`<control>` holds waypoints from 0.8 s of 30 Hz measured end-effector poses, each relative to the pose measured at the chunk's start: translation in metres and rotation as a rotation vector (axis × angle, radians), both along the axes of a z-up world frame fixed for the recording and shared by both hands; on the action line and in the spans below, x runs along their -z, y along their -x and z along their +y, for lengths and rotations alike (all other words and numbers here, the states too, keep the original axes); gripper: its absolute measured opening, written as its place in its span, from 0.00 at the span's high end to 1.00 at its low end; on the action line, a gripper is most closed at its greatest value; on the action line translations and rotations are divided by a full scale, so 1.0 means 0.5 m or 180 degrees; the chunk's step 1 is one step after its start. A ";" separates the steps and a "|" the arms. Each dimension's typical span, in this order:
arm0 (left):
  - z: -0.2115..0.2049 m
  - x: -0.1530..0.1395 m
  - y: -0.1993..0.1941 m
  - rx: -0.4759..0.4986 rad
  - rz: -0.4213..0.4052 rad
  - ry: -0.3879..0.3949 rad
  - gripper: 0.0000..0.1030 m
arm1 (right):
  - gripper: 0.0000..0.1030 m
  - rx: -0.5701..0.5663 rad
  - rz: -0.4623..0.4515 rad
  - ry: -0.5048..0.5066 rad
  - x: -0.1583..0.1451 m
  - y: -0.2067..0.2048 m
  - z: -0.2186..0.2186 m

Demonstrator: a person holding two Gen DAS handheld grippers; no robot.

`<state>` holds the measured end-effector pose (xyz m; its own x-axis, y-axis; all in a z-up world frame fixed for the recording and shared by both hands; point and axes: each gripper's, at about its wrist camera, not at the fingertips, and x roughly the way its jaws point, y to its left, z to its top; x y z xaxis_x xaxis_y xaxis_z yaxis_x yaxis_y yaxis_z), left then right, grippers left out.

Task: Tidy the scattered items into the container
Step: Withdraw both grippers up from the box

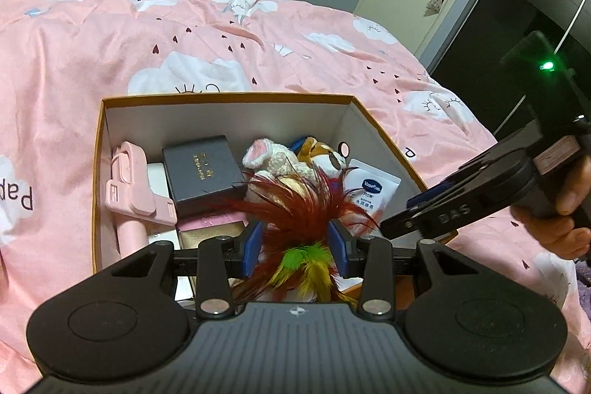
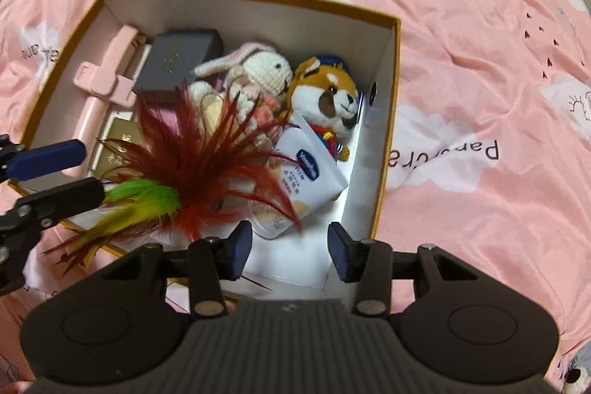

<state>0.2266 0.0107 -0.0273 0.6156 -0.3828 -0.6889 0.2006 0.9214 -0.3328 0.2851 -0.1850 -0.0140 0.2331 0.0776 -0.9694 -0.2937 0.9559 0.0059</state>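
1. Overhead, both cameras look down into an open cardboard box (image 2: 388,120) with an orange-brown rim and white inside walls; it sits on a bed covered by a pink cloud-print sheet (image 2: 480,24).
2. Left hand-held gripper (image 1: 295,246): blue pads (image 1: 253,248) sit on either side of a feather toy (image 1: 299,209), with green and yellow feathers between them and the dark red plume fanning forward over the box contents. Whether the pads are pressing the toy or only flanking it, I cannot tell.
3. From the right wrist view the left hand-held gripper (image 2: 79,172) enters at the left edge, and the feather toy (image 2: 207,157) extends from its tips across the near part of the box.
4. Right hand-held gripper (image 2: 290,252): jaws spread apart, nothing between them, hovering over the near right corner of the box.
5. Inside, along the left wall: a pink selfie stick (image 2: 107,76).
6. Next to it, toward the far side: a dark grey gift box (image 2: 177,60).
7. Centre: a crocheted white rabbit (image 2: 258,69), touching a brown and white plush dog (image 2: 328,98) on its right.
8. A white Vaseline tube (image 2: 310,172) leans just in front of the dog, partly under the red feathers.
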 end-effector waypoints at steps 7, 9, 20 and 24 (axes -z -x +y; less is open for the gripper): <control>0.010 -0.030 0.012 -0.0173 -0.0131 -0.0071 0.53 | 0.48 0.0054 -0.0397 -0.0111 -0.054 0.028 -0.022; 0.014 -0.042 0.019 -0.0269 -0.0196 -0.0104 0.51 | 0.42 0.0083 -0.0617 -0.0146 -0.077 0.039 -0.027; 0.038 -0.089 0.075 -0.0769 -0.0559 -0.0367 0.35 | 0.26 0.0154 -0.1693 -0.0242 -0.126 0.131 -0.017; 0.035 -0.082 0.093 -0.0864 -0.0631 -0.0467 0.27 | 0.26 0.0269 -0.1939 -0.0270 -0.105 0.168 -0.006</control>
